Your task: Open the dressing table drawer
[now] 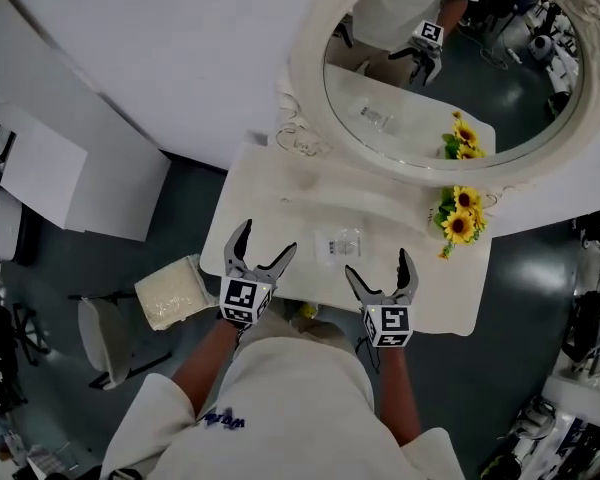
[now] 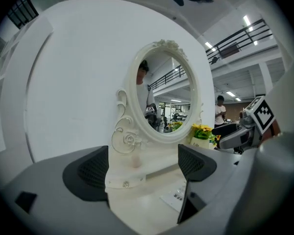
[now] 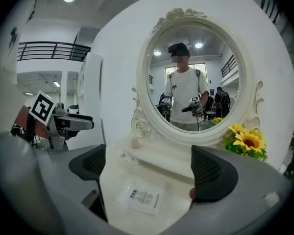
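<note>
White wall and grey floor surround a cream dressing table [image 1: 270,183]. Left gripper [image 1: 266,238] and right gripper [image 1: 379,266] hang at its front edge, both with jaws spread wide and only the tabletop between them. Beyond lie a plastic packet [image 1: 338,245] and a low shelf [image 2: 122,173] with a small knob [image 2: 126,184] — possibly the drawer front, I cannot tell — then sunflowers [image 1: 460,216] and the oval mirror [image 1: 450,68]. No drawer shows pulled out, so the task looks unstarted: all 3 steps — reach, grip, pull — remain.
</note>
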### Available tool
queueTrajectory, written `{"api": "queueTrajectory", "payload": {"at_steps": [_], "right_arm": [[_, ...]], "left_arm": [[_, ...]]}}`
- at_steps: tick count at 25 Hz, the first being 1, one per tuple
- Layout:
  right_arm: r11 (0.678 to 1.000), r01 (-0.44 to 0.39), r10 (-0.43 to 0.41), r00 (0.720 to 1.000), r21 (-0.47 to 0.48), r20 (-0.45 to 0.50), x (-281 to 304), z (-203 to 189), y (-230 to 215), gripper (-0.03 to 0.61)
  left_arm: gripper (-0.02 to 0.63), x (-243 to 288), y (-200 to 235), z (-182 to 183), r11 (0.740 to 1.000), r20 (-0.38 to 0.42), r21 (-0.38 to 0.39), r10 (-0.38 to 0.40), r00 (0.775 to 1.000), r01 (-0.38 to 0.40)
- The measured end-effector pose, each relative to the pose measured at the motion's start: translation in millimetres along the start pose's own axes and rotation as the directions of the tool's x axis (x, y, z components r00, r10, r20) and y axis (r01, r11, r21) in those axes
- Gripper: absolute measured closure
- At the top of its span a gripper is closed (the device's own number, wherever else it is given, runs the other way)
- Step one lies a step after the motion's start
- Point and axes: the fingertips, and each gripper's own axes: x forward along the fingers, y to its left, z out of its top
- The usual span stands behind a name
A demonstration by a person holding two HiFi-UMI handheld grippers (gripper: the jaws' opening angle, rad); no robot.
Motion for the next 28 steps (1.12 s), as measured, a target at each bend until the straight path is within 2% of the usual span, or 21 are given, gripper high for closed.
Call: {"api": "queueTrajectory", "payload": {"at_steps": [7, 10, 13, 17, 23, 26, 28], "right_arm": [[1.0, -0.015, 0.015, 0.999, 0.006, -0.038, 33, -29, 11, 0.018], [1.0, 0.003, -0.002, 1.0, 0.02, -0.031, 47, -38, 14, 0.021], [1.0, -0.004, 0.005, 0.999, 0.013, -0.053, 64, -50, 22, 0.021], [0.998, 0.007, -0.002, 0.998, 0.069, -0.065, 77, -66, 27, 0.04], [0.995, 0.033, -0.023, 0.995, 0.096, -0.099, 95, -91, 20, 0.071], [0.993, 0.023, -0.01, 0.994, 0.114, -0.112, 102, -101, 22, 0.078], [0.993, 0.011, 0.004, 0.993, 0.121, -0.122, 105, -106, 26, 0.094]], "left_arm": [[0.164, 29, 17, -45, 1.0, -0.093, -0.016, -0.013, 0.996, 0.012], [0.164, 40, 26, -68, 0.998, -0.131, -0.065, 0.003, 0.991, -0.012], [0.164, 54, 35, -89, 0.996, -0.167, -0.081, 0.019, 0.986, -0.033], [0.164, 76, 44, -113, 0.998, -0.223, -0.051, 0.029, 0.974, -0.041], [0.167, 110, 38, -147, 0.999, -0.301, -0.029, 0.006, 0.954, -0.016], [0.186, 124, 34, -165, 1.0, -0.345, 0.015, -0.009, 0.938, 0.015], [0.226, 131, 37, -173, 1.0, -0.373, 0.009, 0.019, 0.928, -0.017]]}}
